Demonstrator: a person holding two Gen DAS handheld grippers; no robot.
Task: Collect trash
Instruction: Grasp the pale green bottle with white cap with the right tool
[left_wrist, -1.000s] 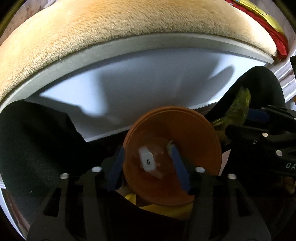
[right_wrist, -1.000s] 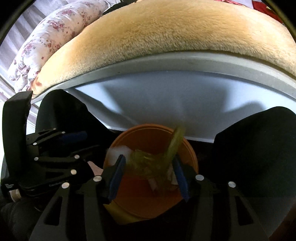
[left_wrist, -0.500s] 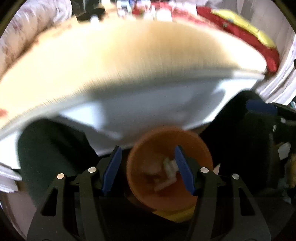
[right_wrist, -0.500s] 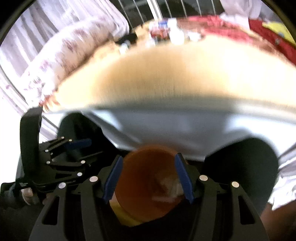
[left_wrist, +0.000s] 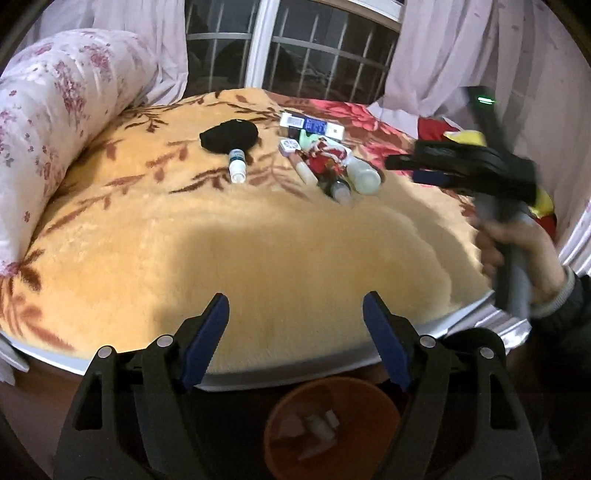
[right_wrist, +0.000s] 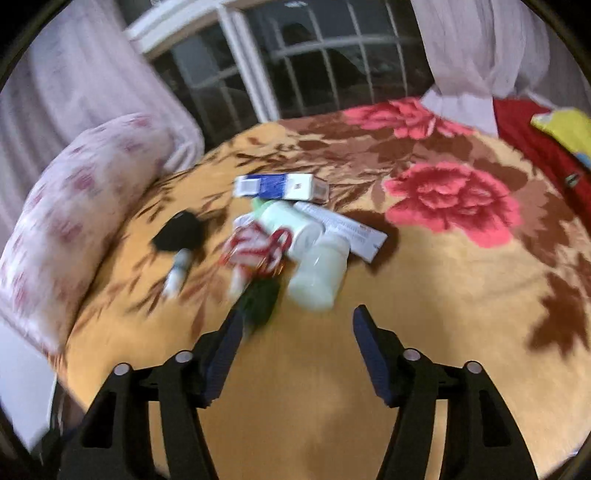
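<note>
While the left gripper (left_wrist: 295, 325) spreads its empty jaws above the orange bin (left_wrist: 332, 424), the right gripper (right_wrist: 297, 345) hangs released near the trash pile (right_wrist: 291, 236) on the blanket (right_wrist: 424, 302); a rushed grab could roll the white bottle (right_wrist: 319, 275) away.

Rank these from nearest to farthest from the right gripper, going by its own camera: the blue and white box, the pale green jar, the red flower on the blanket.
1. Pale green jar, just ahead.
2. Blue and white box, beyond the pile.
3. Red flower, off right; close to the box's range, hard to call.
</note>
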